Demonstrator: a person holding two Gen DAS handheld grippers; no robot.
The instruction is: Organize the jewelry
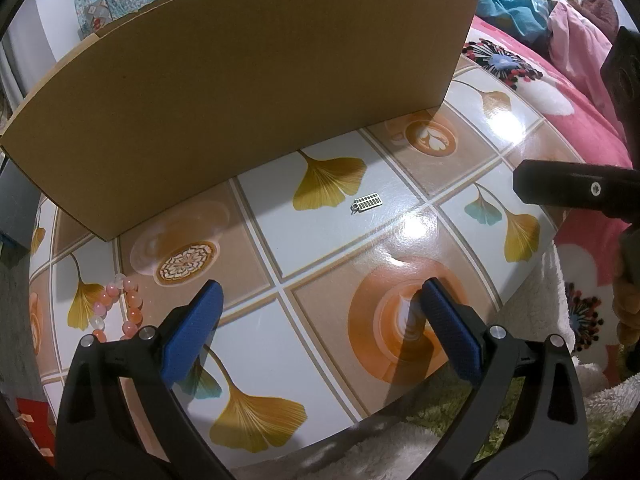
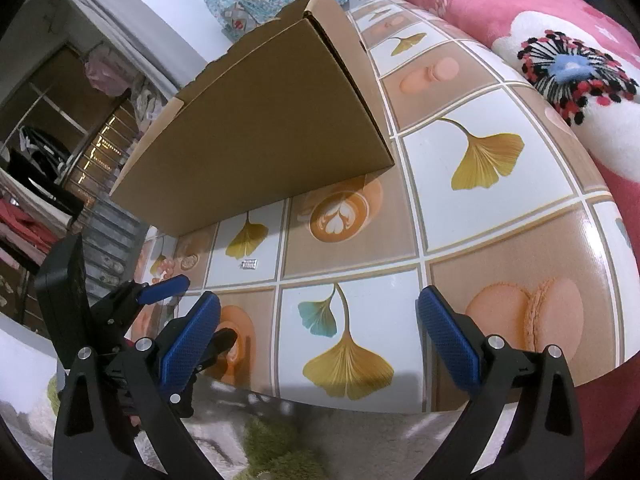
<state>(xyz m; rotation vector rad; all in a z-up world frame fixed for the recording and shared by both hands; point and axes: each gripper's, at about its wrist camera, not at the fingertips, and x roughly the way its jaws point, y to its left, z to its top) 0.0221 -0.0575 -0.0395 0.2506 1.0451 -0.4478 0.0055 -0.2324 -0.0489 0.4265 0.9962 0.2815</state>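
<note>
A small silver abacus-shaped charm (image 1: pixel 367 202) lies on the patterned table ahead of my left gripper (image 1: pixel 320 300), which is open and empty above the near part of the table. The charm also shows in the right wrist view (image 2: pixel 249 264). A pink and white bead bracelet (image 1: pixel 120 308) lies at the table's left edge, partly hidden behind my left finger; it shows small in the right wrist view (image 2: pixel 166 269). My right gripper (image 2: pixel 318 316) is open and empty over the near right of the table. A brown cardboard box (image 1: pixel 240 92) stands behind the charm.
The table (image 2: pixel 500 216) has a glossy tile-pattern cover with leaves and coffee cups. A pink flowered blanket (image 2: pixel 560 52) lies to the right. A fluffy white and green rug (image 2: pixel 260 440) is below the near edge. The other gripper (image 2: pixel 132 320) shows at the left in the right wrist view.
</note>
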